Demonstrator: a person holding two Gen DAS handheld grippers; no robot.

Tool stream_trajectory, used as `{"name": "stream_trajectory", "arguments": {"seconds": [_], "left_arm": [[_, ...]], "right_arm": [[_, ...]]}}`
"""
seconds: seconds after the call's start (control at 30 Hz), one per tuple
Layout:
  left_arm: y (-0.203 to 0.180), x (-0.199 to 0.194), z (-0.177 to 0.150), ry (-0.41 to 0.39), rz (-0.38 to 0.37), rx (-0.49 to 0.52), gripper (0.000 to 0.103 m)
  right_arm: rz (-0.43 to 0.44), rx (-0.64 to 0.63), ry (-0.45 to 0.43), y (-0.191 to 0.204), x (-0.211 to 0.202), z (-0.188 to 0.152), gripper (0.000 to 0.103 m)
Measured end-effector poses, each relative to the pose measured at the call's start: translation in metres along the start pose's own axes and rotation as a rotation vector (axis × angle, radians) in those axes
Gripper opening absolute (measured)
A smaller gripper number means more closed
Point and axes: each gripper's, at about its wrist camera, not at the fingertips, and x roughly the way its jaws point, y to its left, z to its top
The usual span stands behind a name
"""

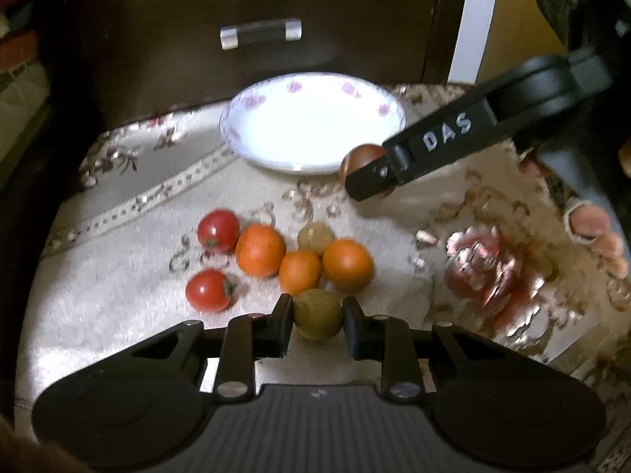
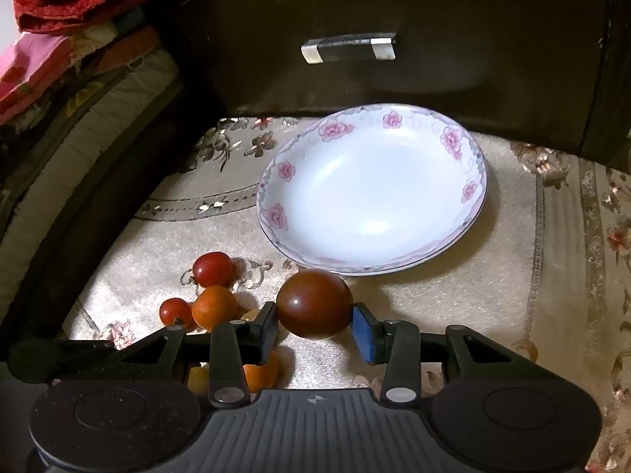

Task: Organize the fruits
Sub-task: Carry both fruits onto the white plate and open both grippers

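Observation:
A white plate with pink flowers (image 1: 272, 96) (image 2: 469, 193) lies on the patterned cloth, nothing in it. My right gripper (image 2: 314, 325) is shut on a dark red-brown tomato (image 2: 314, 303) just in front of the plate's near rim; it also shows in the left wrist view (image 1: 364, 157). My left gripper (image 1: 318, 315) is shut on a green-brown round fruit (image 1: 318, 314). Ahead of it lie three orange fruits (image 1: 299, 270), two red tomatoes (image 1: 209, 289) and another greenish fruit (image 1: 314, 236). Some show in the right wrist view (image 2: 213, 305).
A dark cabinet with a metal handle (image 1: 260, 33) (image 2: 349, 47) stands behind the plate. Folded fabrics (image 2: 59, 51) are piled at the left. The cloth (image 2: 532, 276) extends to the right. The person's fingers (image 1: 595, 232) show at the right edge.

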Motion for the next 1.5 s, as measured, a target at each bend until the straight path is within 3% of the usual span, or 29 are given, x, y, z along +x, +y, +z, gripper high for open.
{"name": "stream_trajectory", "arguments": {"seconds": [0.2, 0.63, 1.0, 1.5], "left_arm": [[0.006, -0.006, 0.025, -0.061, -0.005, -0.029, 0.033], [0.021, 0.025, 0.081, -0.135, 0.019, -0.054, 0.033], [0.023, 0.045, 0.088, -0.124, 0.019, -0.058, 0.033], [0.028, 0.041, 0.089, -0.116, 0.030, -0.092, 0.038]], "right_arm": [[-0.008, -0.012, -0.046, 0.000, -0.012, 0.006, 0.036], [-0.061, -0.046, -0.105, -0.009, -0.008, 0.025, 0.037], [-0.118, -0.056, -0.097, -0.023, 0.008, 0.030, 0.038], [-0.104, -0.046, -0.126, -0.022, 0.002, 0.031, 0.041]]}}
